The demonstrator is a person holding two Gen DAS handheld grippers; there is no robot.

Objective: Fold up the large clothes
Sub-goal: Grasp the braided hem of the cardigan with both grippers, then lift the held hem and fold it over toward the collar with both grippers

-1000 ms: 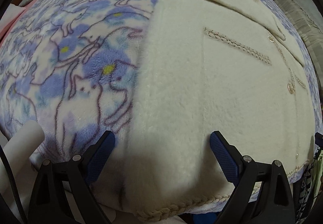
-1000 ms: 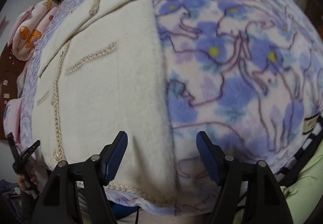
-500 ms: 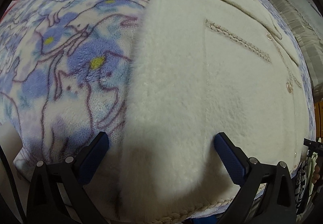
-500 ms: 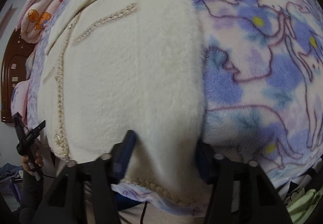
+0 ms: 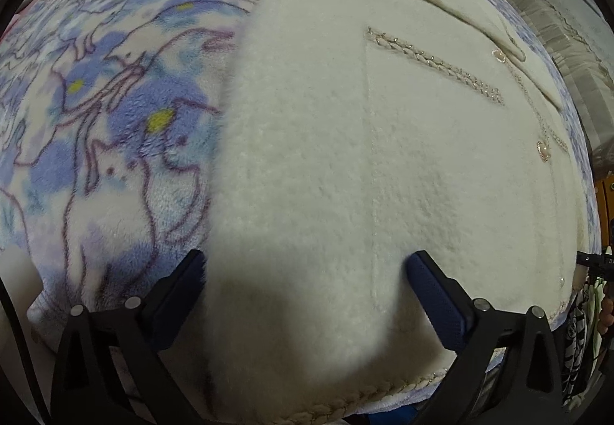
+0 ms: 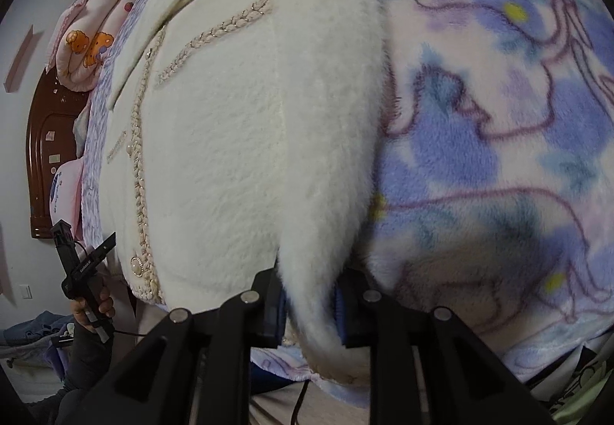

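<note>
A cream fleece jacket (image 5: 345, 156) with braided trim and pearl buttons lies flat on a blue and purple floral blanket (image 5: 115, 99). My left gripper (image 5: 307, 294) is open, its blue-padded fingers straddling the jacket's near left hem corner, close above the fabric. In the right wrist view the jacket (image 6: 249, 137) lies left of centre. My right gripper (image 6: 307, 306) is shut on the jacket's near right hem corner, which bunches up between the pads. The left gripper (image 6: 82, 264) also shows at the far left of that view.
The blanket (image 6: 499, 118) covers a bed. A pink cartoon-print quilt (image 6: 88, 37) and a dark wooden headboard (image 6: 42, 156) stand at the far left. A light quilted cover (image 5: 568, 26) lies at the far right of the left view.
Both grippers have moved forward and down onto the jacket's near hem. The right gripper has shut on the hem corner. The left gripper stays open.
</note>
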